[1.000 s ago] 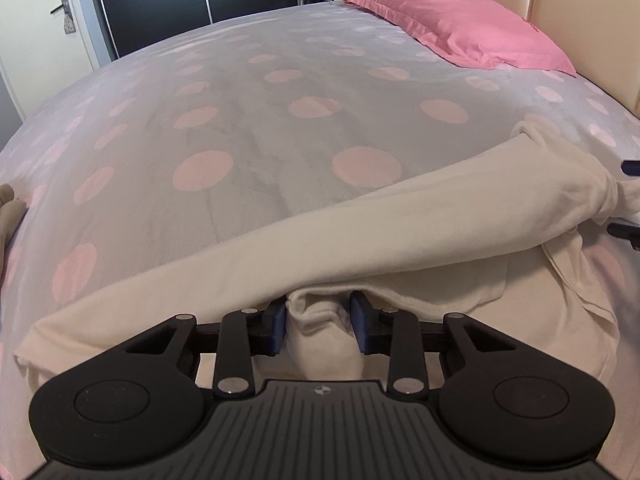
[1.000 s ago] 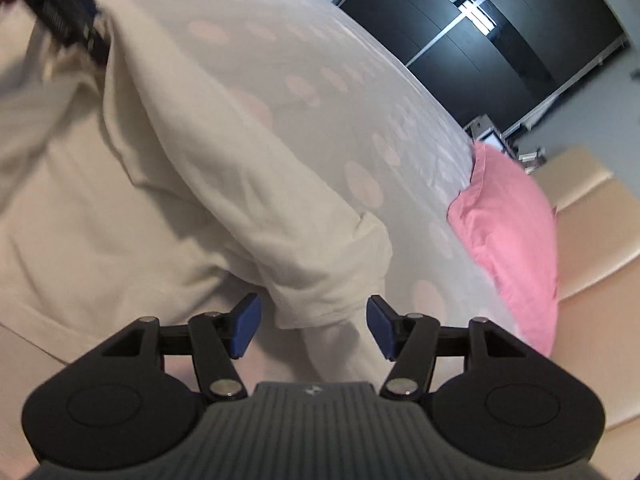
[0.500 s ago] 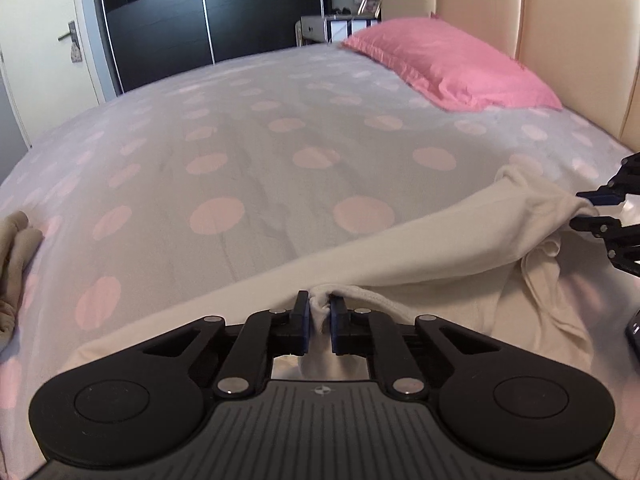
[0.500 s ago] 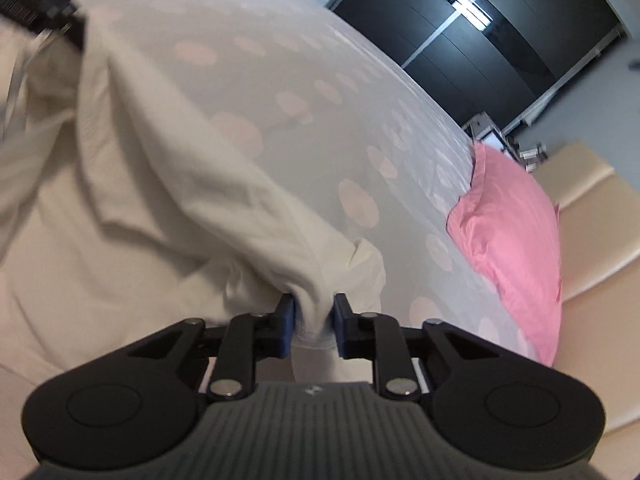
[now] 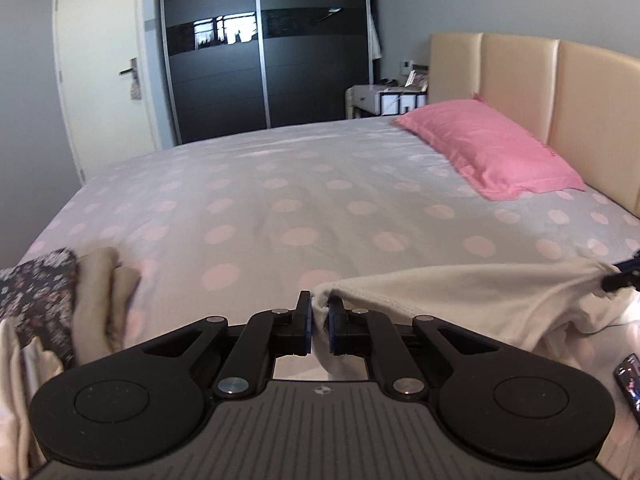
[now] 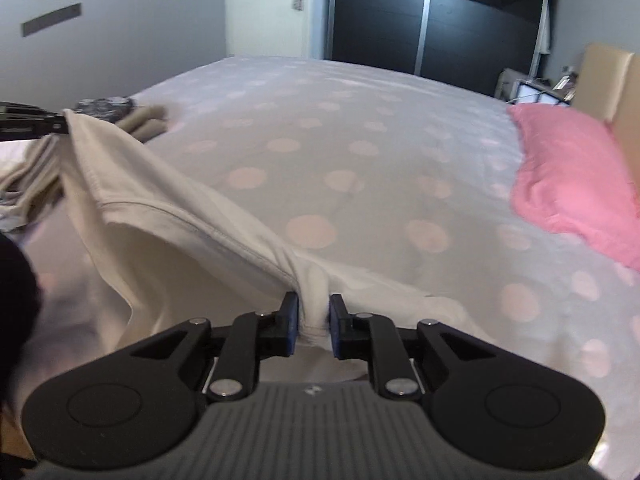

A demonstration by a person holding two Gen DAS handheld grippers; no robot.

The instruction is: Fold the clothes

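bedroom setting: polka-dot bedspread [image 5: 280, 208] over a wide bed, pink pillow [image 5: 484, 148] by the padded headboard [image 5: 560, 92], dark wardrobe [image 5: 264, 52] and white door [image 5: 108, 80] behind.

- cream garment [image 6: 168, 232] is held off the bed, stretched between both tools, its lower part draped toward the near edge.
- left gripper [image 5: 320, 322]: pads clamped tight on one bunched corner of the garment's hem.
- right gripper [image 6: 314, 322]: a thicker wad of cloth is pinched between the pads; jaws are easing apart slightly, yet the fabric is seen pressed on both sides.
- two-corner hold is judged to be for spreading the edge taut, so the piece can be laid flat and squared for a fold.
- folded clothes [image 5: 100, 292], beige with a dark floral piece, lie stacked at the left edge, well apart from the garment; likely finished work.

compared with a second ago: jaws were wide around the cloth, garment was lying heaped on the bed. now both are closed on it, it is lifted, and more of the room is seen above the bed.
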